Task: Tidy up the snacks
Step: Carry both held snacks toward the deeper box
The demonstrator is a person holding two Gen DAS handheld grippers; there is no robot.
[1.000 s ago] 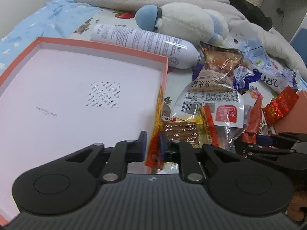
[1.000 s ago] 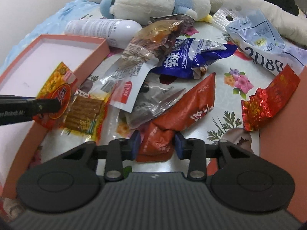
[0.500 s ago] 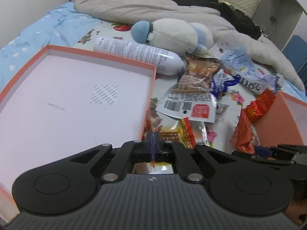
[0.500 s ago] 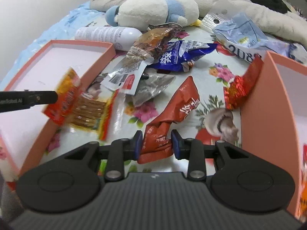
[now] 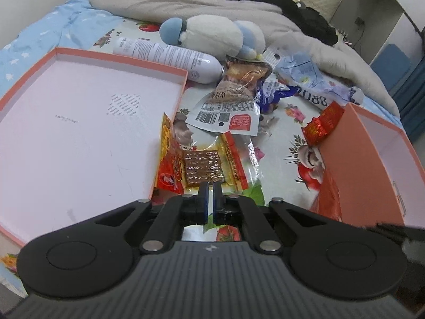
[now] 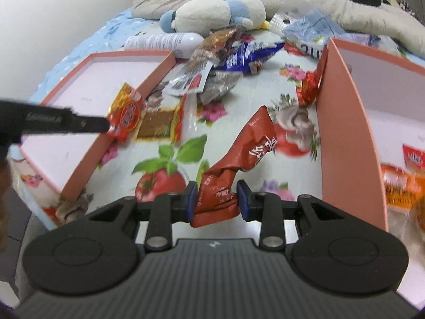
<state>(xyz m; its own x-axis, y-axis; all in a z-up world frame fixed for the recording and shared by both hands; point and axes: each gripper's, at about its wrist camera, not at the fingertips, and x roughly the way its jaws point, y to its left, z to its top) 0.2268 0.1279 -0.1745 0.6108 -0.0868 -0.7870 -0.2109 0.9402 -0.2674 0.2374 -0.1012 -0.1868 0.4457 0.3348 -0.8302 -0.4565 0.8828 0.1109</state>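
My left gripper is shut on a corner of a red-and-yellow snack packet, which hangs edge-on beside the right rim of the shallow pink tray. In the right wrist view that packet sits at the tip of the left gripper's fingers, over the tray's rim. My right gripper is shut on the crumpled lower end of a dark red snack packet, lifted off the flowered sheet. The deep salmon box stands just right of it and holds orange packets.
A clear packet of brown sticks lies just ahead of my left gripper. Behind it are a barcoded packet, a blue packet, a shiny red wrapper, a white spray bottle, a plush toy and a grey blanket.
My left gripper closed on the red-and-yellow packet and both grippers pulled back and rose. The dark red packet came up off the sheet, and the salmon box has come into view on the right.
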